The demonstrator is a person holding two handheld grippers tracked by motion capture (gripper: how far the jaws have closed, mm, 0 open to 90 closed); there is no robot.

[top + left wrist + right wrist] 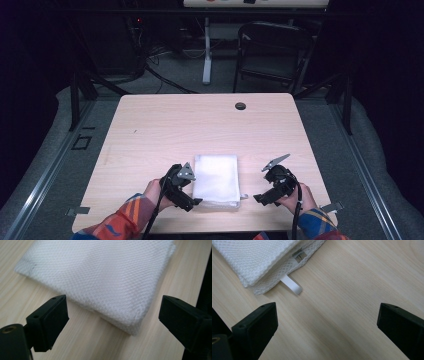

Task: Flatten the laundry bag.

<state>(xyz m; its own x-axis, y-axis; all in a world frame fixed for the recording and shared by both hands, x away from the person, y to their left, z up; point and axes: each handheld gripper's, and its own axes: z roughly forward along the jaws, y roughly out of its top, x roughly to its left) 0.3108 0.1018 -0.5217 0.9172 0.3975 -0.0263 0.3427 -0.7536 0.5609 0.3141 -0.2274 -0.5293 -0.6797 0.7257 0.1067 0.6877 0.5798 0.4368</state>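
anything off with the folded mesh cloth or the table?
Nothing much. The folded white mesh cloth lies flat and roughly square to the table; its layers don't quite line up at one corner, where a small white loop tab sticks out. No spills or damage.

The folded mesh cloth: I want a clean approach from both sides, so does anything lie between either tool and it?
Nothing visible does. Bare table lies between the open left tool and the folded mesh cloth, whose near corner sits ahead of its jaws. The open right tool faces bare wood, with the cloth's white loop tab ahead.
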